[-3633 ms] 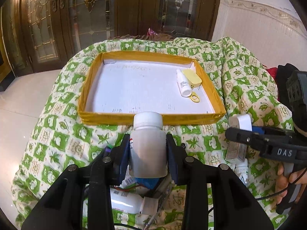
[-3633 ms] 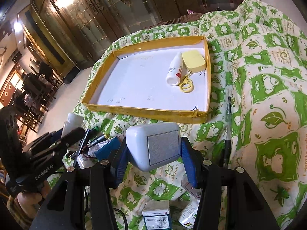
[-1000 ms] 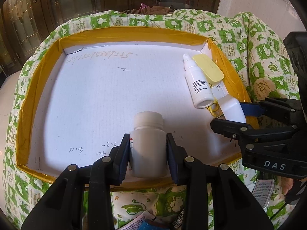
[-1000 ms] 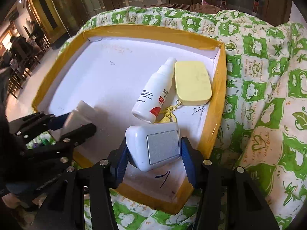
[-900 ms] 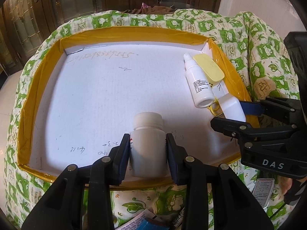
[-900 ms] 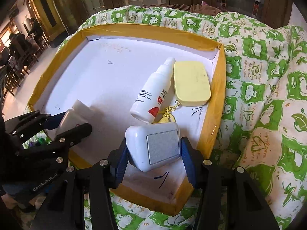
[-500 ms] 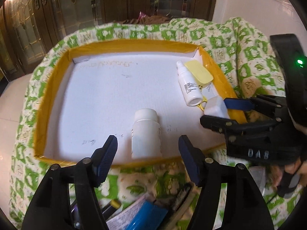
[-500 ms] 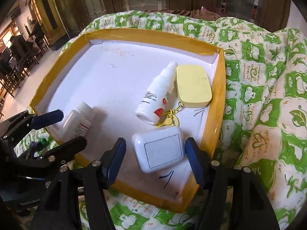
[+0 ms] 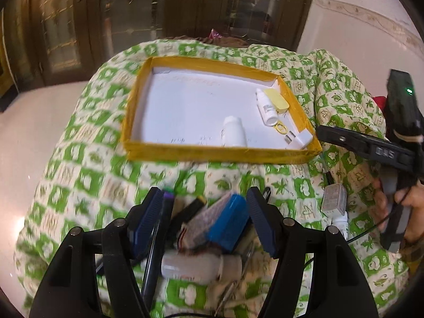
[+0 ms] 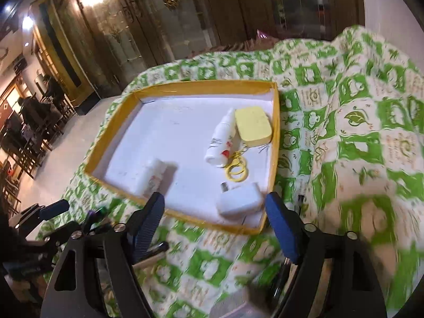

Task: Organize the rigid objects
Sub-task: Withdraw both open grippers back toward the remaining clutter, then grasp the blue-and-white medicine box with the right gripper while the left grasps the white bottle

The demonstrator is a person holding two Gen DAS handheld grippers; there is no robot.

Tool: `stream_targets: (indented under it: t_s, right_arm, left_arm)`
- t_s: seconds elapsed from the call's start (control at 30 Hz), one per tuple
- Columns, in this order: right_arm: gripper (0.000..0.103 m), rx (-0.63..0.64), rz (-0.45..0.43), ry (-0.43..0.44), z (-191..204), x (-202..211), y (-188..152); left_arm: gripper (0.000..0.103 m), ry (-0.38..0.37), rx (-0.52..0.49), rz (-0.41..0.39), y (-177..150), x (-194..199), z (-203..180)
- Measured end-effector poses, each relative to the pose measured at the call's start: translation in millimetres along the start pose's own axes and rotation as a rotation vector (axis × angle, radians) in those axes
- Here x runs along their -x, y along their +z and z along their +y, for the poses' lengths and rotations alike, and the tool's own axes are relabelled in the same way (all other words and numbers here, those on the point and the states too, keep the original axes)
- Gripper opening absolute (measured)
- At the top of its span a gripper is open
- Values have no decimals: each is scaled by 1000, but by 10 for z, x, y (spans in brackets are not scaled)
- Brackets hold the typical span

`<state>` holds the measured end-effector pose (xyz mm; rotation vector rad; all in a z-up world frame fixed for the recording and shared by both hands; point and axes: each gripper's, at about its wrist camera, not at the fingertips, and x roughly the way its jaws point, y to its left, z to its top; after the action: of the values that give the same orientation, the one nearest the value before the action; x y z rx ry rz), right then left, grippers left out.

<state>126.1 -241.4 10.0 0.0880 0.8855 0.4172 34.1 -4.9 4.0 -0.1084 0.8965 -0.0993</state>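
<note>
A yellow-rimmed tray (image 9: 220, 156) with a white floor sits on the green-patterned cloth. In it lie a white pill bottle (image 9: 233, 132), a white charger (image 9: 300, 140), a dropper bottle (image 9: 266, 104), a yellow pad (image 9: 277, 100) and yellow rings (image 9: 281, 128). My left gripper (image 9: 205, 204) is open and holds nothing, hovering over a pile in front of the tray. My right gripper (image 10: 216, 212) has its jaws opening, with nothing held. The charger (image 10: 238, 201) lies in the tray's near right corner, just beyond the fingers. The pill bottle (image 10: 152, 177) lies on its side.
Under the left gripper lie a blue box (image 9: 228, 220), pens and a white bottle (image 9: 201, 265). A small grey box (image 9: 334, 198) lies on the cloth to the right. A hand (image 9: 408, 198) holds the right gripper's handle. Wooden doors stand behind, with floor to the left.
Both grippers opened, leaving the pill bottle and the charger in the tray. Both then pulled back and up, out over the cloth in front of the tray.
</note>
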Motion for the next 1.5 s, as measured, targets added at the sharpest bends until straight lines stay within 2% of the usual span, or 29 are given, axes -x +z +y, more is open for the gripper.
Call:
stream_targets:
  t_s: [0.2, 0.33, 0.37, 0.4, 0.47, 0.63, 0.8, 0.83, 0.93, 1.03, 1.07, 1.1, 1.13, 1.17, 1.33, 1.5]
  right_arm:
    - [77, -33, 73, 41, 80, 143, -179]
    - [77, -34, 189, 21, 138, 158, -263]
    - [77, -38, 201, 28, 154, 166, -268]
    - [77, -42, 211, 37, 167, 204, -293]
    - [77, -42, 238, 53, 233, 265, -359]
    - [77, 19, 341, 16, 443, 332, -590]
    - [76, 75, 394, 11, 584, 355, -788]
    - [75, 95, 420, 6, 629, 312, -850]
    - [61, 115, 498, -38, 670, 166, -1007]
    - [58, 140, 547, -112, 637, -8, -1161]
    - [54, 141, 554, -126, 618, -49, -1190]
    - [50, 132, 567, -128, 589, -96, -1220]
    - [36, 118, 586, -114, 551, -166, -1262]
    - [31, 106, 602, -103, 530, -207, -1286]
    - [31, 123, 526, -62, 585, -110, -1238]
    - [31, 105, 516, -43, 567, -109, -1216]
  left_arm:
    - [65, -3, -66, 88, -202, 74, -51]
    - [65, -9, -65, 131, -297, 90, -3]
    - [67, -22, -58, 141, -315, 87, 13]
    - [74, -39, -46, 160, -340, 64, 26]
    - [77, -33, -38, 184, -374, 23, 28]
    - [77, -28, -60, 187, -406, 39, -41]
    - [77, -10, -25, 226, -479, -39, -66]
    - [77, -8, -17, 229, -493, -50, -68]
    - [77, -12, 20, 229, -526, -62, -51]
    - [77, -16, 60, 232, -545, -77, -18]
    - [77, -8, 71, 232, -547, -83, -11]
    - [77, 6, 88, 233, -549, -98, -1]
    - [77, 24, 113, 239, -553, -129, 13]
    - [77, 32, 132, 246, -558, -158, 16]
    - [80, 72, 193, 242, -523, -268, 9]
    - [82, 105, 190, 244, -472, -387, -43]
